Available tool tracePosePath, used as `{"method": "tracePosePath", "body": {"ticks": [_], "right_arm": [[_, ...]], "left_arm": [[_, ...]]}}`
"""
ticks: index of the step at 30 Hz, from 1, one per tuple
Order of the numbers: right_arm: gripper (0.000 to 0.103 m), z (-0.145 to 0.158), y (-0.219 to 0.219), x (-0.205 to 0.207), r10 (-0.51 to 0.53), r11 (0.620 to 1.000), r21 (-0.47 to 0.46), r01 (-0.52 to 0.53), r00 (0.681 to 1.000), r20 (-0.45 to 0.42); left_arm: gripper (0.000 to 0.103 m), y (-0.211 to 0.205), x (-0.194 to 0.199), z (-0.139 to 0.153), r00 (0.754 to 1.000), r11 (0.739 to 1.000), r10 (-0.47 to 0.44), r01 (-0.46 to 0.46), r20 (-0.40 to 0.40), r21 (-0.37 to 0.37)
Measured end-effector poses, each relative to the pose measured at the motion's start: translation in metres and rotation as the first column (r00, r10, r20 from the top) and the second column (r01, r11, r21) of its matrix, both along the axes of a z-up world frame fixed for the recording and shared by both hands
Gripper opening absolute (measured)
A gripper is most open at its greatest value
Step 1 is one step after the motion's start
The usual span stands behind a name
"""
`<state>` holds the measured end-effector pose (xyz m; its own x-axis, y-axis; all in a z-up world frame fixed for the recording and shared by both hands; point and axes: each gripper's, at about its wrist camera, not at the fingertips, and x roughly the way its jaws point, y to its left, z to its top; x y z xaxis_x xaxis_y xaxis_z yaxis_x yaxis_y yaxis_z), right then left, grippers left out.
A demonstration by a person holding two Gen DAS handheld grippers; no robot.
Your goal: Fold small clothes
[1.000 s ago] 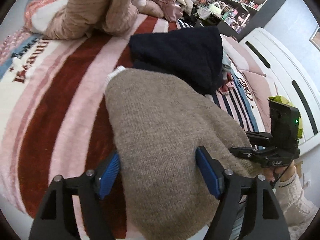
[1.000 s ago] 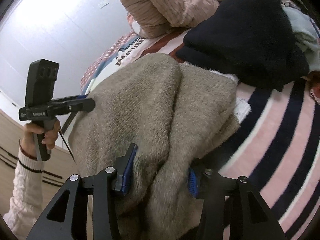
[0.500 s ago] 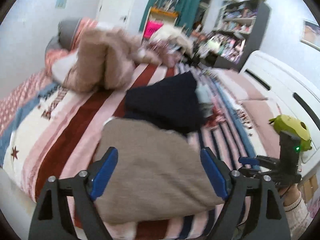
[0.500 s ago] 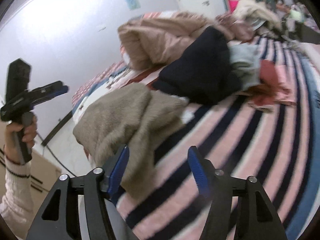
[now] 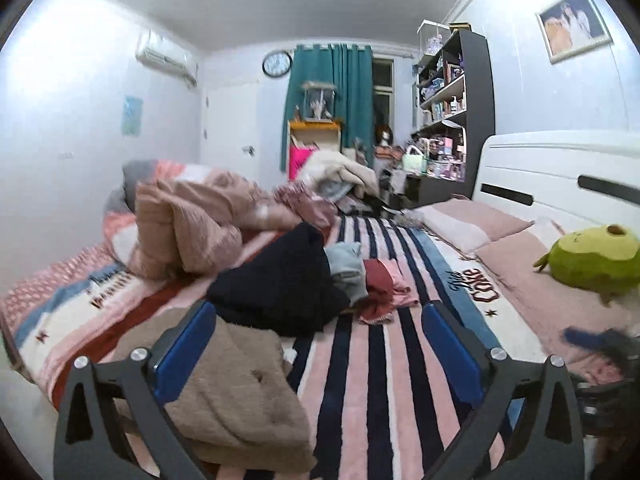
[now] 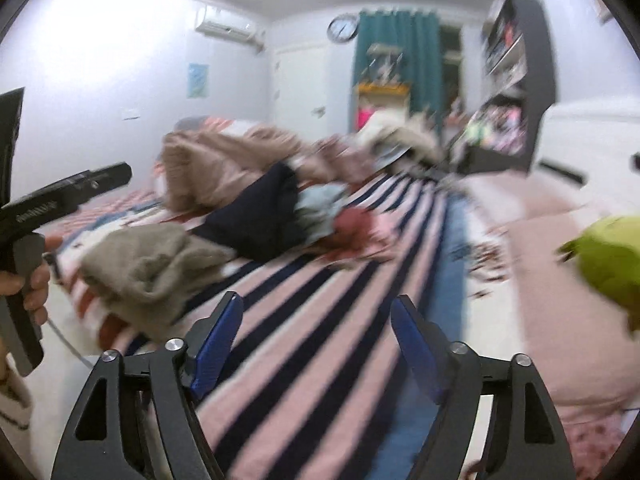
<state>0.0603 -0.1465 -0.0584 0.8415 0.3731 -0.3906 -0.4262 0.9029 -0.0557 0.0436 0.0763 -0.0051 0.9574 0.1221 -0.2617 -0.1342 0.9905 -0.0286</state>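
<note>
Clothes first: the tan knit sweater (image 5: pixel 240 396) lies bundled at the near left corner of the bed (image 5: pixel 380 380), close to the edge, w/ nothing gripping it. It looks roughly folded, a thick lumpy stack rather than a flat neat one, so I'd judge that item done or nearly so. In the right wrist view the same sweater (image 6: pixel 148 268) sits near-left, apart from both tools.

Just behind it, touching or overlapping its far edge, is a dark navy garment (image 5: pixel 280 292), heaped & unfolded. To the right of that: a grey-blue piece (image 5: pixel 348 268), then a dark red piece (image 5: pixel 376 284) beside a pink one (image 5: pixel 400 280), all crumpled together mid-bed. Farther back left, a big tan-pink ribbed heap (image 5: pixel 192 224); can't tell if that's clothing or bedding.

Left tongs (image 5: pixel 320 360): released, jaws opening wide, nothing between them, only striped blanket beyond. Right tongs (image 6: pixel 316 340): also released, jaws opening, empty, over bare stripes. The left tool is seen from the right wrist view, held in a hand (image 6: pixel 28 284) at the far left, off the bed edge.

Progress, my read: one item out of maybe five handled; navy, grey-blue, red & pink all left. Early stage. Green plush toy (image 5: pixel 592 256) on the pillows, far right, not part of the job.
</note>
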Motion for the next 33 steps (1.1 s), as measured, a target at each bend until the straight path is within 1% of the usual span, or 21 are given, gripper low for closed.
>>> {"method": "tracePosePath", "body": {"ticks": [1, 2, 3, 4, 6, 8, 10, 16, 26, 33], "right_arm": [[0.085, 0.002, -0.006, -0.007, -0.025, 1.000, 0.003, 0.025, 0.999, 0.032], [0.095, 0.003, -0.009, -0.010, -0.038, 0.999, 0.006, 0.038, 0.998, 0.050], [0.100, 0.006, -0.014, -0.017, -0.063, 0.998, 0.011, 0.062, 0.994, 0.089], [0.102, 0.007, -0.016, -0.019, -0.075, 0.997, 0.010, 0.074, 0.991, 0.109], [0.102, 0.010, -0.020, -0.027, -0.093, 0.995, -0.002, 0.095, 0.983, 0.155], [0.102, 0.013, -0.025, -0.029, -0.104, 0.994, -0.013, 0.108, 0.980, 0.172], [0.102, 0.015, -0.026, -0.029, -0.105, 0.994, -0.011, 0.109, 0.979, 0.174], [0.102, 0.018, -0.033, -0.031, -0.111, 0.994, -0.001, 0.113, 0.977, 0.181], [0.102, 0.022, -0.036, -0.040, -0.106, 0.994, 0.003, 0.107, 0.975, 0.196], [0.102, 0.027, -0.038, -0.037, -0.098, 0.995, 0.034, 0.093, 0.978, 0.183]], "left_arm": [[0.102, -0.009, 0.000, -0.001, 1.000, 1.000, 0.018, -0.018, 0.004, 0.010], [0.102, -0.015, 0.000, -0.003, 0.999, 0.999, 0.037, -0.037, 0.006, 0.023], [0.102, -0.023, -0.001, -0.004, 0.999, 0.999, 0.042, -0.042, 0.008, 0.029], [0.102, -0.031, 0.000, -0.006, 1.000, 0.999, 0.029, -0.030, 0.010, 0.030], [0.102, -0.041, -0.001, -0.009, 1.000, 1.000, -0.007, 0.007, 0.004, 0.018], [0.102, -0.051, 0.000, -0.013, 1.000, 0.999, -0.026, 0.026, -0.004, 0.019], [0.102, -0.059, -0.001, -0.014, 1.000, 0.999, -0.031, 0.031, 0.001, 0.027], [0.102, -0.065, -0.005, -0.011, 0.999, 0.998, -0.043, 0.042, 0.016, 0.035], [0.102, -0.064, -0.011, -0.006, 0.999, 0.998, -0.031, 0.030, 0.031, 0.051], [0.102, -0.061, -0.014, -0.006, 0.999, 0.998, -0.022, 0.020, 0.034, 0.056]]}}
